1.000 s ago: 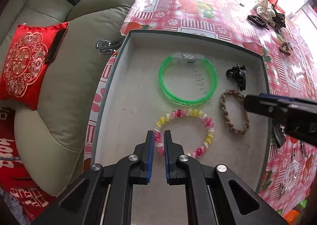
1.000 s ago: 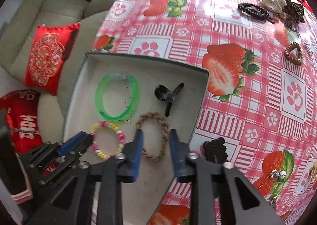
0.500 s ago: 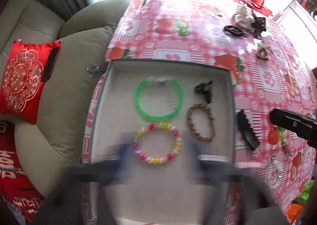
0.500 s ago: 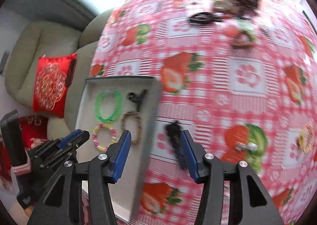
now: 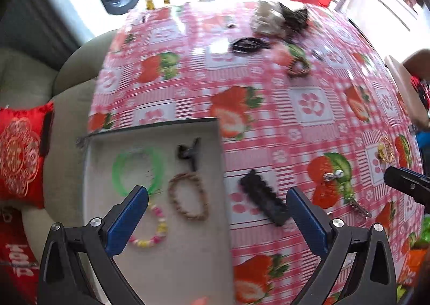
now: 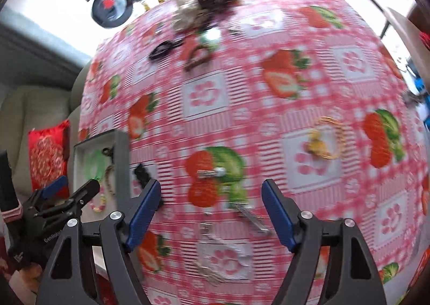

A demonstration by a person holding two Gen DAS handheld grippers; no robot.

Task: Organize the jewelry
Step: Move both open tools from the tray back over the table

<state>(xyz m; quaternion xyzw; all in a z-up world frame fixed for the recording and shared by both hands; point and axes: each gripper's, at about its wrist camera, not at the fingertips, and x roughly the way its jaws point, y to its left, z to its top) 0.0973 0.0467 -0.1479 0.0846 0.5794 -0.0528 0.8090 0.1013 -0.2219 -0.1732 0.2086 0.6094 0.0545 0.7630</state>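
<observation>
So the big round table in its pink strawberry-print oilcloth (image 5: pixel 268 122) has the grey felt-lined tray (image 5: pixel 172 264) at its left edge, already holding a translucent green bangle (image 5: pixel 119 168), a braided tan cord bracelet (image 5: pixel 188 197), a pink-and-yellow bead bracelet (image 5: pixel 158 227) and a small black claw clip (image 5: pixel 188 153).

Still loose on the cloth: a long black scalloped hair clip (image 5: pixel 262 196) just beside the tray, a gold bangle (image 6: pixel 326 141) further out, and a silver clip (image 6: pixel 212 172).

The left gripper (image 5: pixel 217 219) is spread wide and empty, hanging over the tray's right wall. The right gripper (image 6: pixel 211 211) has just been opening, nothing between its jaws.

Next up is probably a pickup, so I'd straddle the piece squarely before closing.
</observation>
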